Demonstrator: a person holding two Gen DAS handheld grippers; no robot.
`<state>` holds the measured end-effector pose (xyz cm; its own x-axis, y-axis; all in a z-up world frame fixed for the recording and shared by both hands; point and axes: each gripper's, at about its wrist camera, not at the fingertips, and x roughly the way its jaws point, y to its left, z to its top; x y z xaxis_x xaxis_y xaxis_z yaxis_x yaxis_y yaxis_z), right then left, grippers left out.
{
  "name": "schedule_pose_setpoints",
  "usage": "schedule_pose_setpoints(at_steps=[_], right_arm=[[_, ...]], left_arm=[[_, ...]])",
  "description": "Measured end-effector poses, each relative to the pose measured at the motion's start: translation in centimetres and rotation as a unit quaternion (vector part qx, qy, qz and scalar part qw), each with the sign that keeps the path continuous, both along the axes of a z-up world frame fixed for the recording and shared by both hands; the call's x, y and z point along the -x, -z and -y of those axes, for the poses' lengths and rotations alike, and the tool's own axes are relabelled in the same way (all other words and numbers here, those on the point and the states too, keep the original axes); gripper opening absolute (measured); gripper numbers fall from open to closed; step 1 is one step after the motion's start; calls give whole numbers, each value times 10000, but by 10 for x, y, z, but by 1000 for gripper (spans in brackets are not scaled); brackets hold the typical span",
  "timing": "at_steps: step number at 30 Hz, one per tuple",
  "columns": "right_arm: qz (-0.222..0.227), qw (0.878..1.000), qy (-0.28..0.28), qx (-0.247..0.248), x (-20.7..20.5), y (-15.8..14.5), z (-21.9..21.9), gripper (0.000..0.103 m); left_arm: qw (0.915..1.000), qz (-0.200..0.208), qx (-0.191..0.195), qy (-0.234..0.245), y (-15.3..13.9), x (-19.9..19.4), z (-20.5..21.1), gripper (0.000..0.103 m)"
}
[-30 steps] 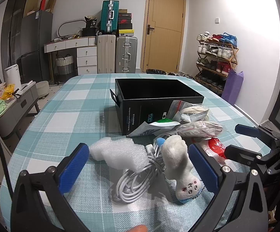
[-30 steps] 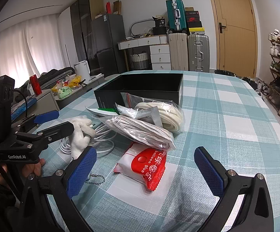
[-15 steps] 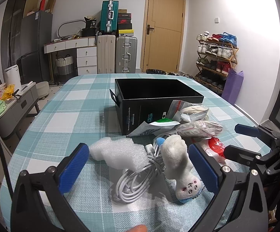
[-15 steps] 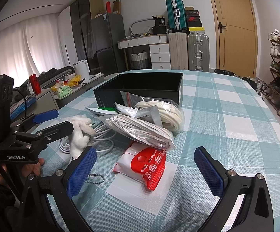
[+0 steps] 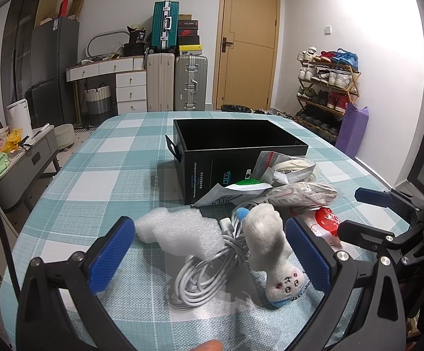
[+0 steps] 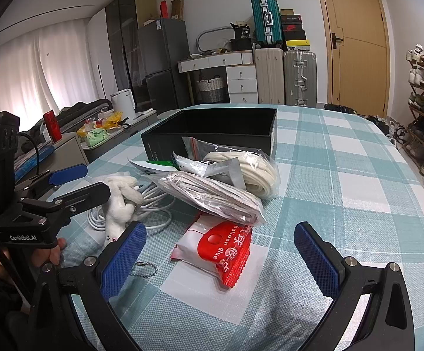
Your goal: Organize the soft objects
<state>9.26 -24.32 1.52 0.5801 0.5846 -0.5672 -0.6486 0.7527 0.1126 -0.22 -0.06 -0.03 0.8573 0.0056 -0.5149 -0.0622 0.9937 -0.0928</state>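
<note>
White cable (image 5: 203,266) lies partly hidden under plush toy (image 5: 270,245).

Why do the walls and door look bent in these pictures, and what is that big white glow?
Left wrist view: the wide lens bows the door and darkens the corners; a wall at upper right is washed out by glare, while the plush toy up close looks sharp. Right wrist view: same bending; the curtains glow bright, and the black box stays too dark inside to see.
</note>
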Motion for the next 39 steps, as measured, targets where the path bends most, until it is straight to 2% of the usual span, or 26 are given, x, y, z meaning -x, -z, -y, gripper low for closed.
schedule_pose_setpoints(at_steps=[16, 27, 29, 37, 39], right_arm=[[-39, 9999, 80, 58, -3, 2, -1, 103], [-116, 9987, 148, 480, -6, -2, -12, 103], [-105, 9979, 183, 608, -6, -3, -14, 103], [-583, 9931, 261, 985, -20, 9, -24, 102], [-651, 9924, 271, 1009, -24, 12, -26, 96]], left_arm=[[10000, -3, -10, 2, 0, 0, 1, 103], [9999, 0, -133, 29, -4, 2, 4, 103], [9999, 44, -63, 92, -6, 3, 3, 103], [9993, 46, 8, 370, -9, 3, 6, 103], [9989, 6, 62, 464, -9, 2, 6, 102]])
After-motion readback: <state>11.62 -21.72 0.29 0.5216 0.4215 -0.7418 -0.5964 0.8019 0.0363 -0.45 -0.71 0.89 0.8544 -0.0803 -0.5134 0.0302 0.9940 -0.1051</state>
